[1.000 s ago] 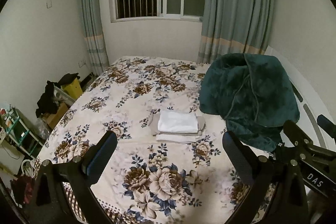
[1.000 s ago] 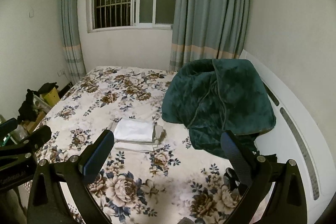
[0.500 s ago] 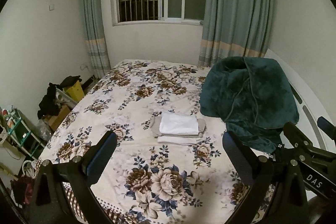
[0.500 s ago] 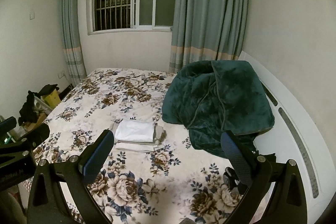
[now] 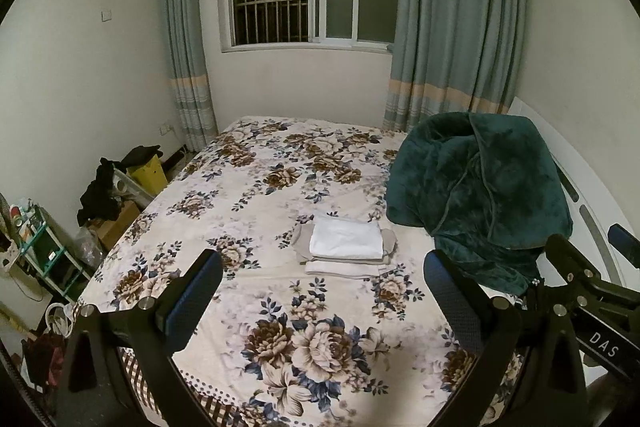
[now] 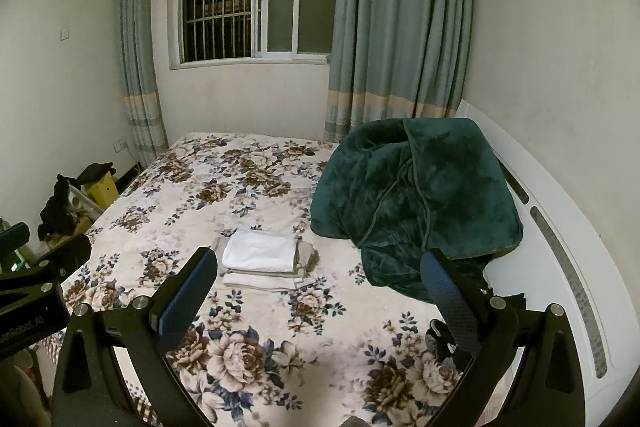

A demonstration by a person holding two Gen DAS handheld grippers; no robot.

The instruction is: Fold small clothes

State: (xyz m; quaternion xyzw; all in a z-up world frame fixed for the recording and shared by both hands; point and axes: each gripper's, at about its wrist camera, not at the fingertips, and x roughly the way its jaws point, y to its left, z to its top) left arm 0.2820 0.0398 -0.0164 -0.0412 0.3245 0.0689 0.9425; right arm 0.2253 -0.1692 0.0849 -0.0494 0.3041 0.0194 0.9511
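Both grippers have pulled back and tipped up a touch since a second ago; the folded pile sits lower in view. Left wrist view: left gripper (image 5: 322, 291) gapes wide, holding nothing, above the floral bedspread (image 5: 256, 195); the stack of folded clothes (image 5: 345, 241) lies at twelve o'clock, green blanket (image 5: 480, 187) at two. Right wrist view: right gripper (image 6: 318, 285) equally wide, empty, stack (image 6: 260, 255) at eleven o'clock.
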